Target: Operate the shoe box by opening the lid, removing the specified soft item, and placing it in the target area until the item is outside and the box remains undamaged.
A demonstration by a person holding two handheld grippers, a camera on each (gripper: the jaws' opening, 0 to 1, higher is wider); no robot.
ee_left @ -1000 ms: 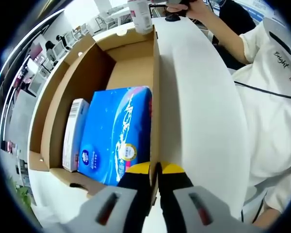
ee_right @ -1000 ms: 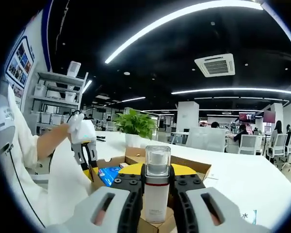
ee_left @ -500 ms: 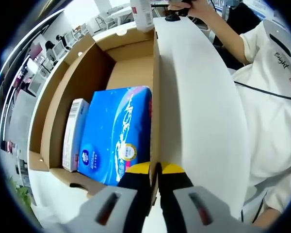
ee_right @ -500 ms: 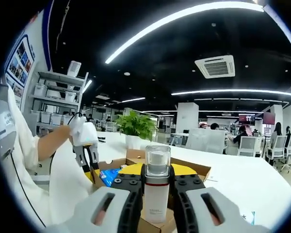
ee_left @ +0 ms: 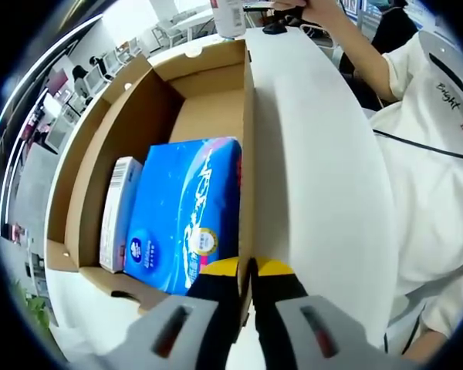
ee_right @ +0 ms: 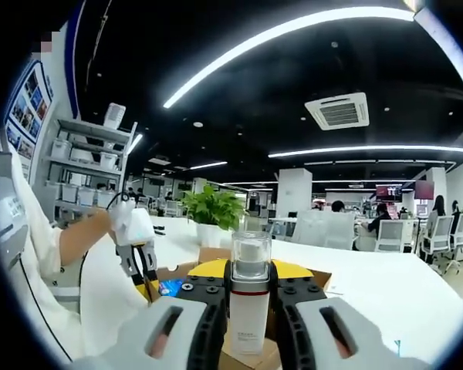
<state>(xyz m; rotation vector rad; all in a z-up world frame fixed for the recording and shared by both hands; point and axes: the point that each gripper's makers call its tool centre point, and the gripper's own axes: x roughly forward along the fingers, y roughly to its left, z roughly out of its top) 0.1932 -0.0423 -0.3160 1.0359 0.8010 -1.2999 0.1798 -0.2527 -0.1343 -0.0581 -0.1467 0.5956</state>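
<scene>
An open cardboard shoe box holds a blue soft tissue pack and a small white carton beside it. My left gripper is shut on the edge of the white lid, which stands upright. At the far end of the box, the base of a white bottle hangs by a person's hand. In the right gripper view, my right gripper is shut on that bottle, held upright above the box. The left gripper appears there on the lid.
The box rests on a white table in an open office. A potted plant stands behind the box, with chairs and people further back. A person in a white shirt stands right beside the lid.
The right gripper has lifted the bottle a little higher, so it slides toward the top edge of the left gripper view. The left gripper, lid and box contents have not moved.
</scene>
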